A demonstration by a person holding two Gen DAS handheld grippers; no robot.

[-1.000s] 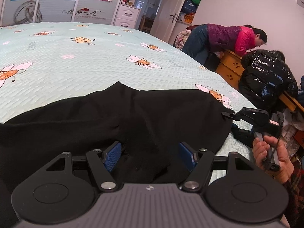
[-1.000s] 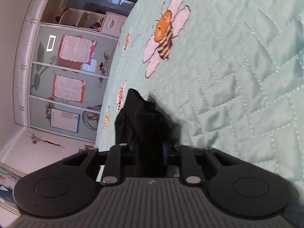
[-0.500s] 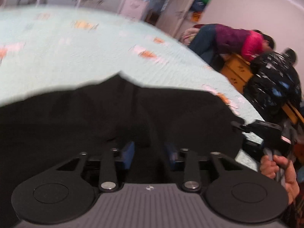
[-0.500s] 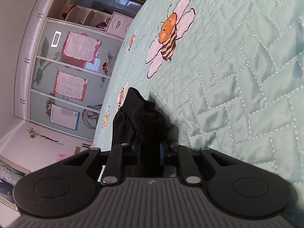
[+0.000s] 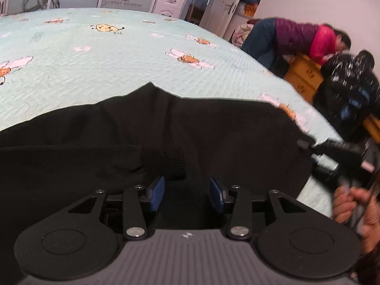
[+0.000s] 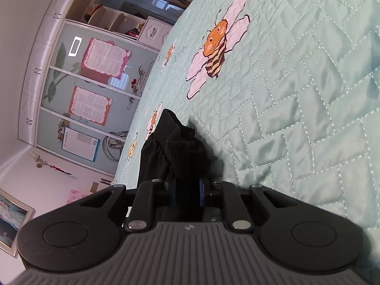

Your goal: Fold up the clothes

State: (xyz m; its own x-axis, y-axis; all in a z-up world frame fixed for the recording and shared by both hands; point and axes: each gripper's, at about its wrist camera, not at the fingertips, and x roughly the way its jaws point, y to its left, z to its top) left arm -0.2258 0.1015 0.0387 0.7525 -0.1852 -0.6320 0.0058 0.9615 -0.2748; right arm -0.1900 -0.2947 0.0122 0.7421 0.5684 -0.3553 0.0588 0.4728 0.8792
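A black garment (image 5: 147, 147) lies spread on the mint quilted bed (image 5: 99, 71). A ribbed band (image 5: 166, 163) of it sits just ahead of my left gripper (image 5: 187, 193). That gripper's jaws are opening; its blue pads (image 5: 156, 193) stand apart over the cloth and do not press on it. In the right wrist view my right gripper (image 6: 187, 193) is shut on a bunched ribbed edge of the black garment (image 6: 180, 156), lifted a little off the quilt. The left wrist view also shows the right gripper (image 5: 308, 144) pinching the garment's right edge, with a hand (image 5: 349, 201) on its handle.
The bed's right edge (image 5: 315, 123) drops off near the right gripper. Beyond it a person (image 5: 296, 38) leans over a yellow dresser (image 5: 304, 76), beside a shiny black jacket (image 5: 351, 87). Wardrobe doors (image 6: 78, 95) stand behind the bed.
My left gripper moved forward and down over the garment; its pads narrowed, then spread again. The right gripper kept its hold and only rolled slightly.
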